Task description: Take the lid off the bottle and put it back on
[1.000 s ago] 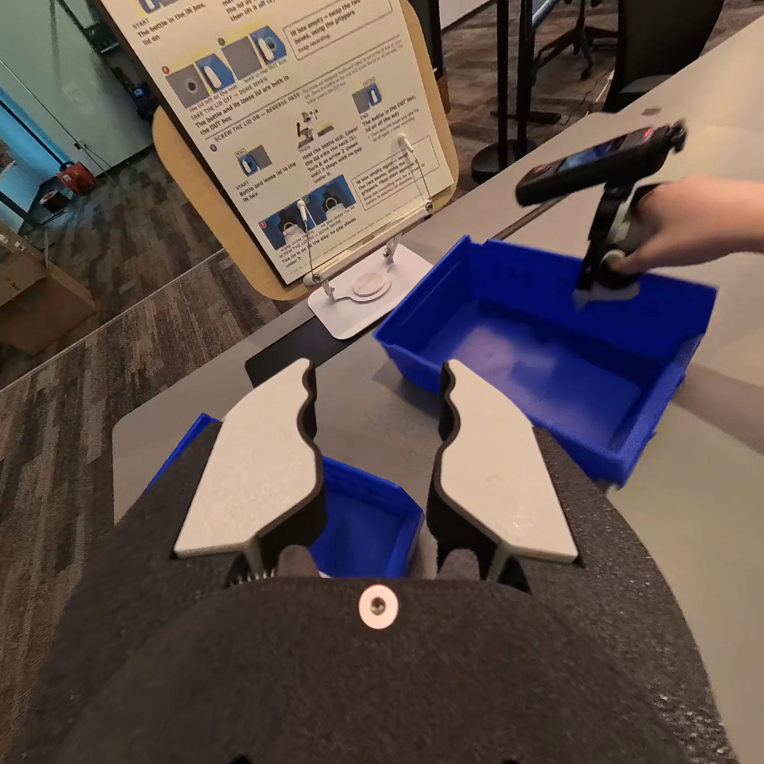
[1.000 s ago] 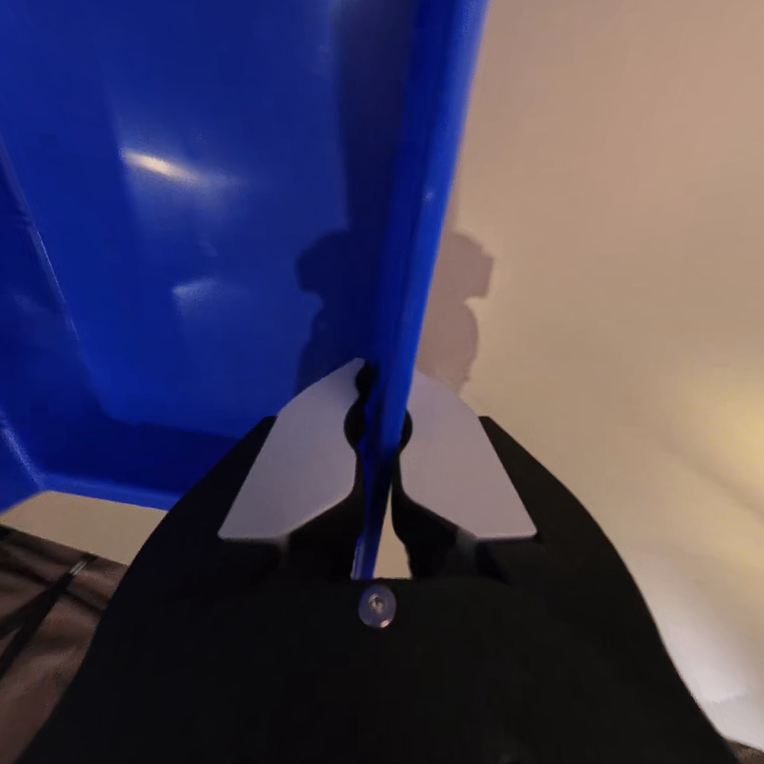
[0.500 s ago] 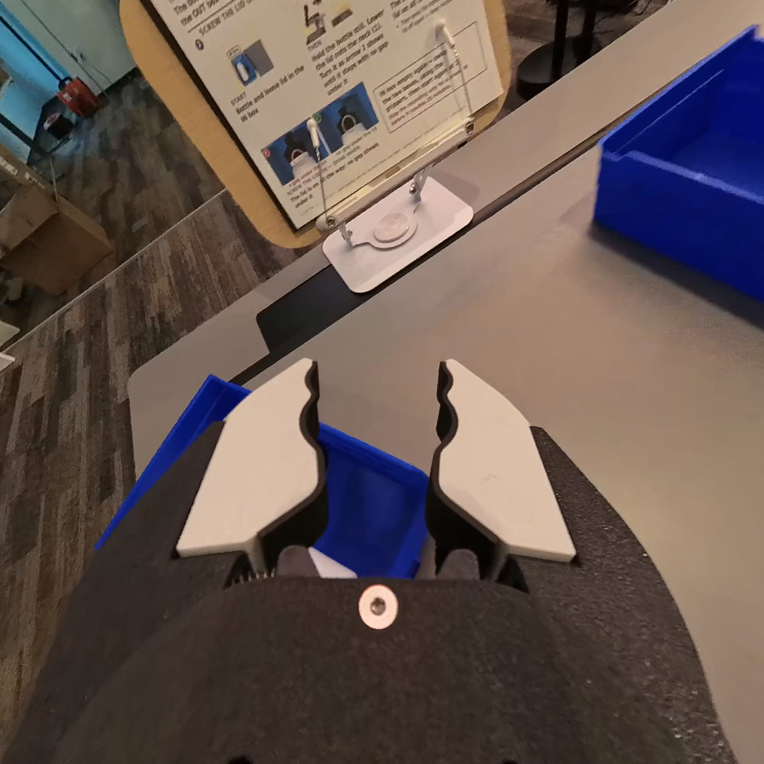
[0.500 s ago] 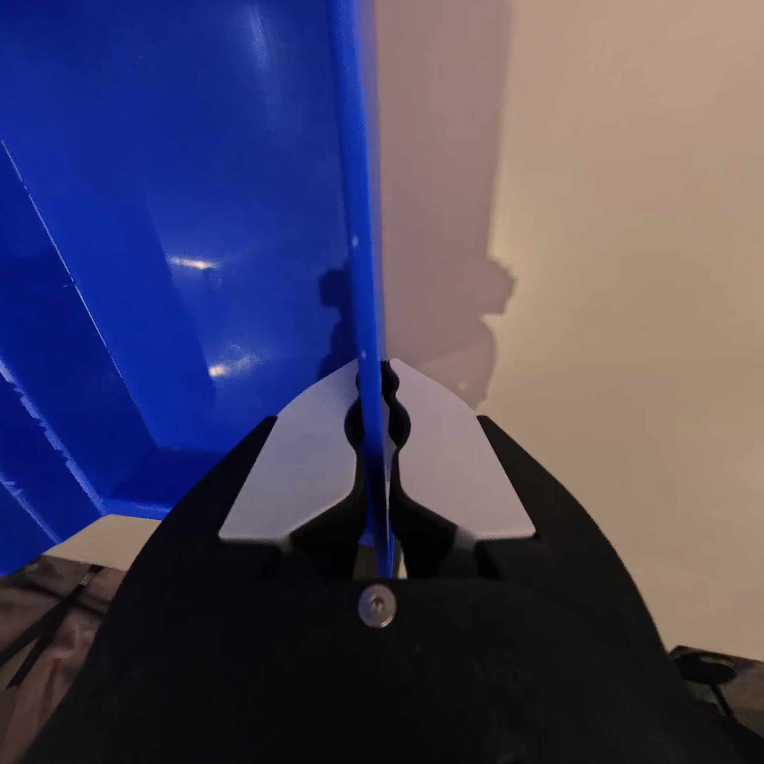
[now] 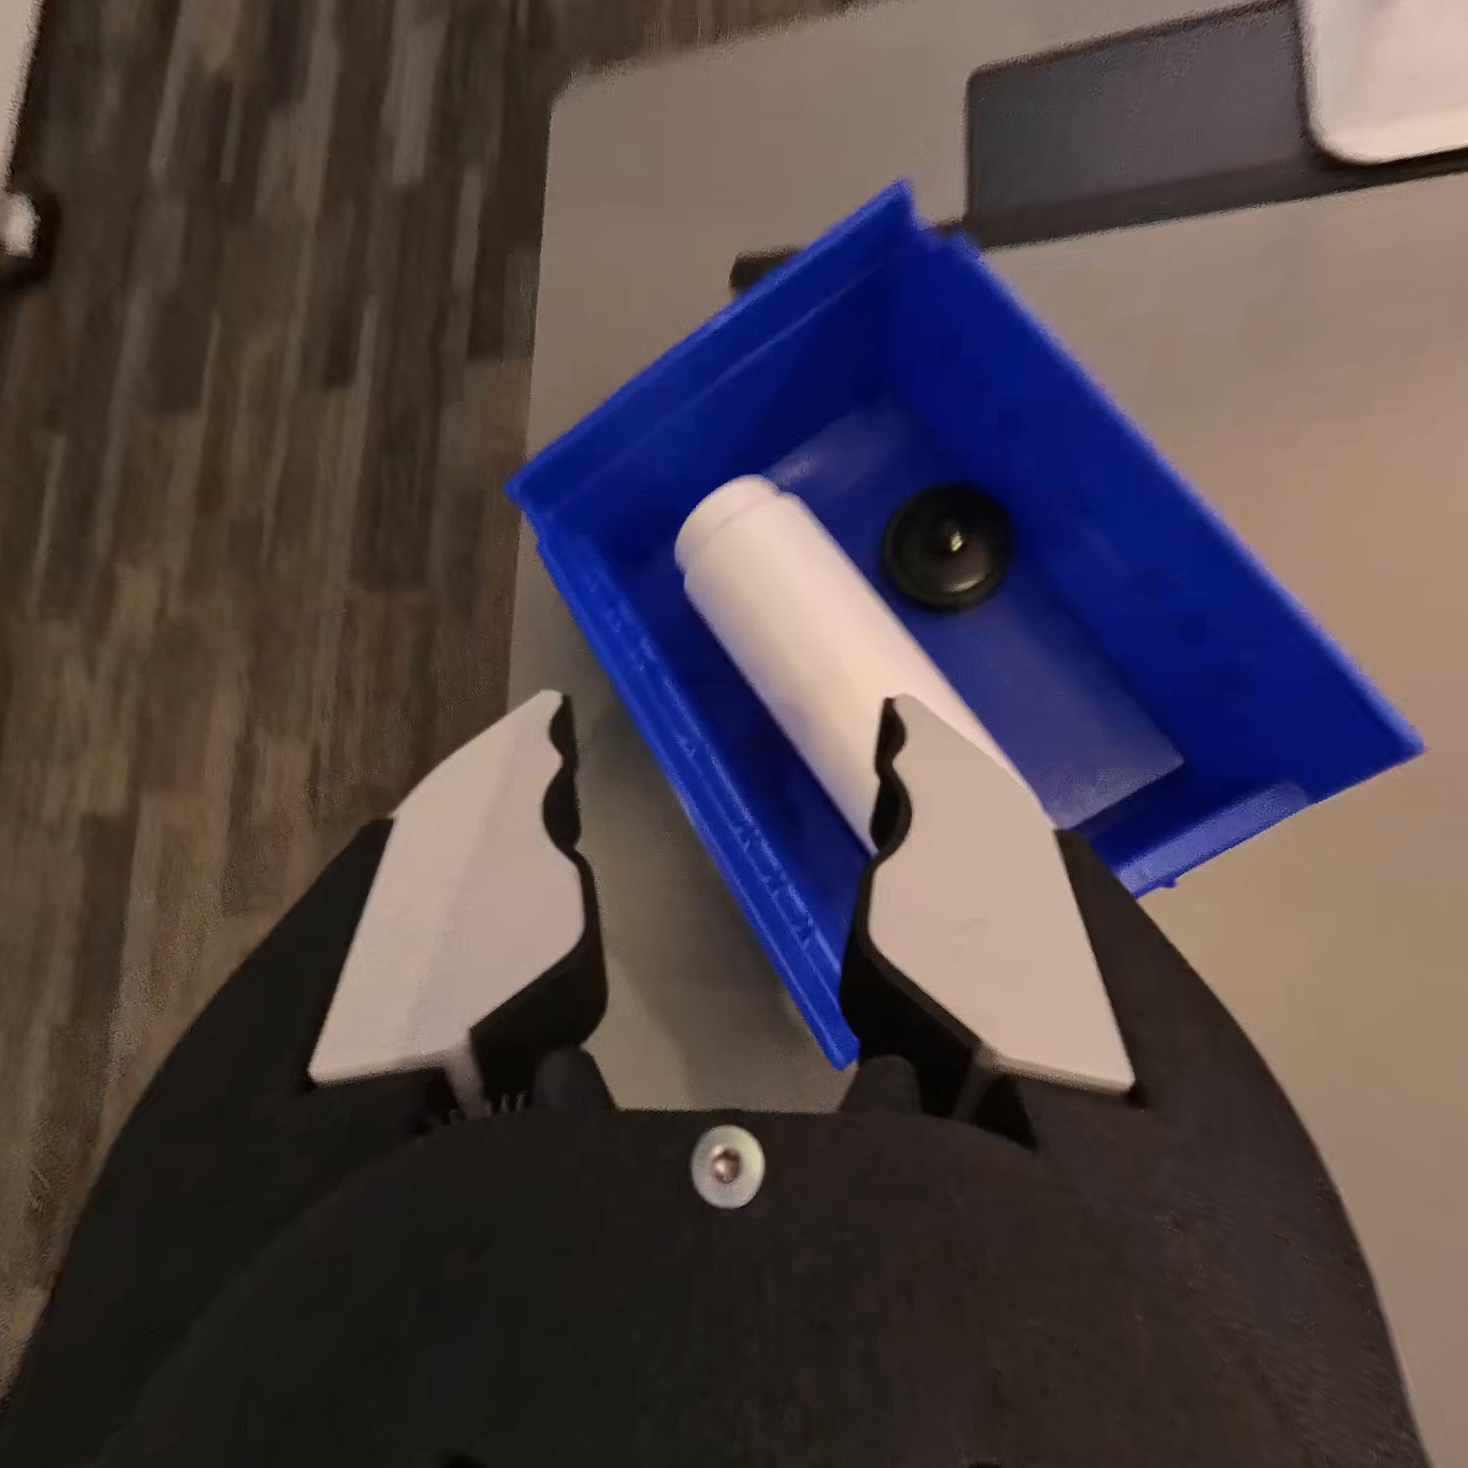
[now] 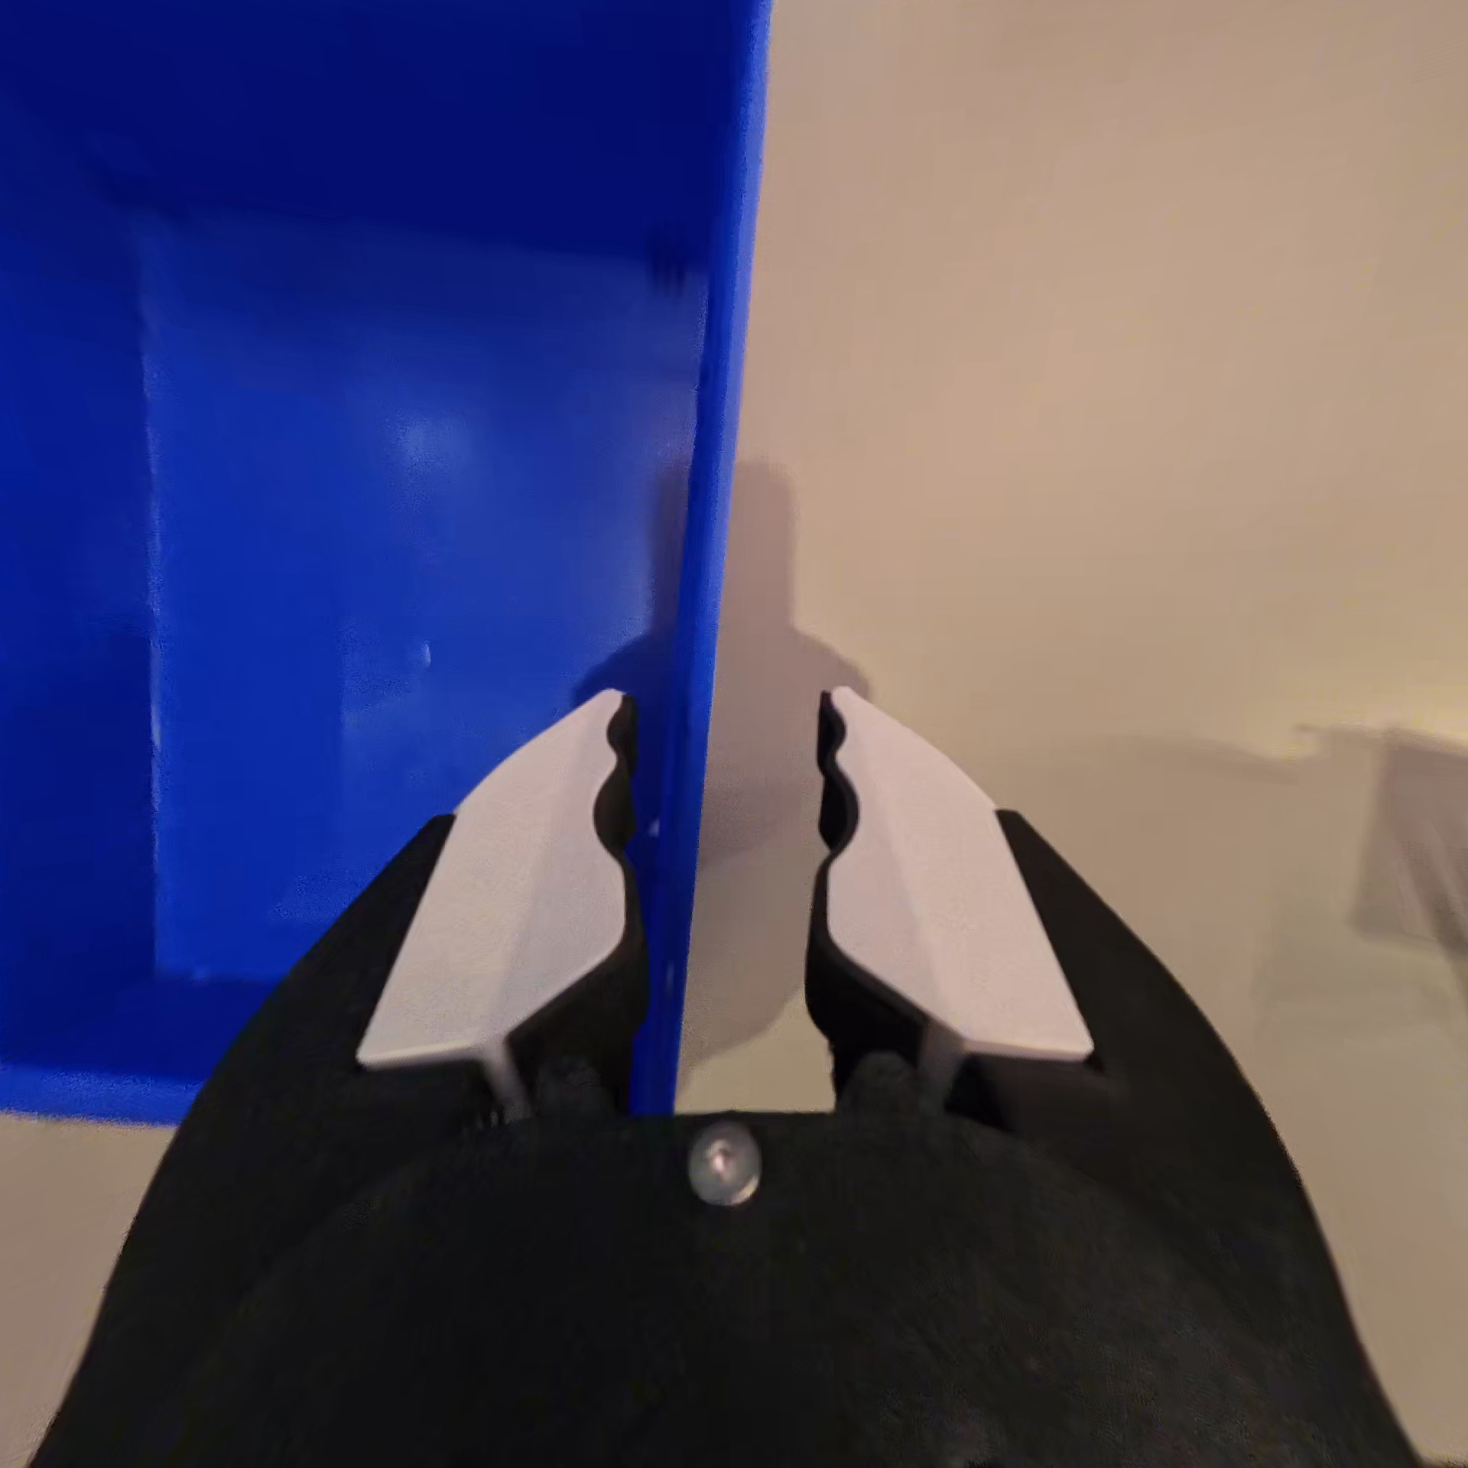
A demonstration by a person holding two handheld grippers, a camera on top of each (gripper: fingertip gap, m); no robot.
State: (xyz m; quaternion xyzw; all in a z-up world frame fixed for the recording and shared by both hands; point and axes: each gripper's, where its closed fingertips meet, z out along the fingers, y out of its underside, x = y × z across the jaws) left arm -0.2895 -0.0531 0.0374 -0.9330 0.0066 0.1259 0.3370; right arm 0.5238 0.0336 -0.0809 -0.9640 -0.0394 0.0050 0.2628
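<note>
In the left wrist view a white bottle (image 5: 794, 627) lies on its side in a small blue bin (image 5: 1112, 492), its open neck pointing to the far left. A black lid (image 5: 945, 548) lies loose on the bin floor beside it. My left gripper (image 5: 723, 707) is open and empty, above the bin's near left wall, with its right finger over the bottle's base. In the right wrist view my right gripper (image 6: 723, 699) is open, its fingers either side of the wall of a second blue bin (image 6: 715, 477), which holds nothing in view.
The bins sit on a grey table (image 5: 1271, 1112). The table's left edge and a wood-pattern floor (image 5: 238, 477) show at the left. A dark mat (image 5: 1128, 143) and a white stand base (image 5: 1398, 71) lie at the far right.
My left gripper has tipped down over the small bin, so the bottle and lid now show. My right gripper, shut on the second bin's wall before, has opened and let it go.
</note>
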